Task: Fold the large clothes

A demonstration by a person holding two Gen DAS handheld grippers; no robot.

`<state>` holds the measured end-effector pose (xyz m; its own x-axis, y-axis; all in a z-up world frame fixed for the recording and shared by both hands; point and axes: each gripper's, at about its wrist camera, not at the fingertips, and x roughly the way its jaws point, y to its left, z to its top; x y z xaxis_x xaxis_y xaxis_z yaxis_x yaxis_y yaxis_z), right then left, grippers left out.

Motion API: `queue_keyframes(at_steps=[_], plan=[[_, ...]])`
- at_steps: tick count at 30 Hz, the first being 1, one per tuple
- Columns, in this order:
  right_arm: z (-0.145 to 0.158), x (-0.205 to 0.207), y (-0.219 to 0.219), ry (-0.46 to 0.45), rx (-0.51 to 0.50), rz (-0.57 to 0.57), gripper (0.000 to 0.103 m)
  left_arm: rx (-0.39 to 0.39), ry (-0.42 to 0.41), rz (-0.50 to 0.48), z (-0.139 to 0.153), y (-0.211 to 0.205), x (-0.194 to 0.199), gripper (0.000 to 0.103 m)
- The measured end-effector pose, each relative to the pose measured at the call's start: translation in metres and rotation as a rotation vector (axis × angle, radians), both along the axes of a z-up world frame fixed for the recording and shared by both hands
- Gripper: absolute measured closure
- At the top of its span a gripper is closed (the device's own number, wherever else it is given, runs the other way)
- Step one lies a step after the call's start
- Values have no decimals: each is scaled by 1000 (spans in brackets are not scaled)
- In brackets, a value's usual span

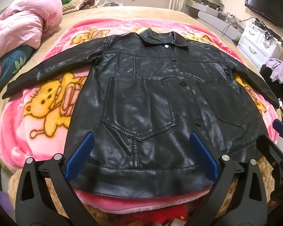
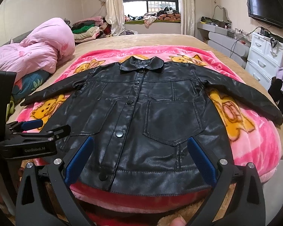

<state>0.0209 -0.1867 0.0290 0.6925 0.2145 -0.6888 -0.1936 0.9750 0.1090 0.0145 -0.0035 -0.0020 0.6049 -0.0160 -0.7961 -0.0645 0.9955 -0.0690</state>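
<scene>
A black leather jacket (image 1: pixel 147 101) lies flat, front up and buttoned, collar far, both sleeves spread out, on a pink cartoon blanket (image 1: pixel 47 98). It also shows in the right wrist view (image 2: pixel 141 116). My left gripper (image 1: pixel 141 141) is open and empty, hovering over the jacket's hem at its left half. My right gripper (image 2: pixel 140 145) is open and empty, over the hem at its right half. The left gripper shows at the left edge of the right wrist view (image 2: pixel 34 130). The right gripper shows at the right edge of the left wrist view (image 1: pixel 277 137).
The blanket (image 2: pixel 254 131) lies on a beige bed (image 2: pixel 160 41). A pink quilt (image 2: pixel 34 50) is heaped at the bed's left. Folded clothes (image 2: pixel 86 30) are stacked at the far left. White drawers (image 2: pixel 264 56) and a wall TV (image 2: pixel 264 7) stand at the right.
</scene>
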Motion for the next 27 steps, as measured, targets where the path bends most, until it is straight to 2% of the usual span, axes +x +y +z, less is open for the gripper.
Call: queue_keyframes(at_steps=[13, 19, 24, 27], plan=[[15, 39, 1, -2, 24, -4, 4, 2, 30, 12, 0, 9, 27, 9], [16, 63, 1, -7, -4, -8, 4, -11, 42, 1, -1, 9, 49, 9], [19, 84, -7, 7, 25, -31, 4, -24, 31, 0, 6, 11, 68, 9], [21, 95, -10, 10, 16, -46, 4, -4, 26, 2, 10, 11, 81, 9]])
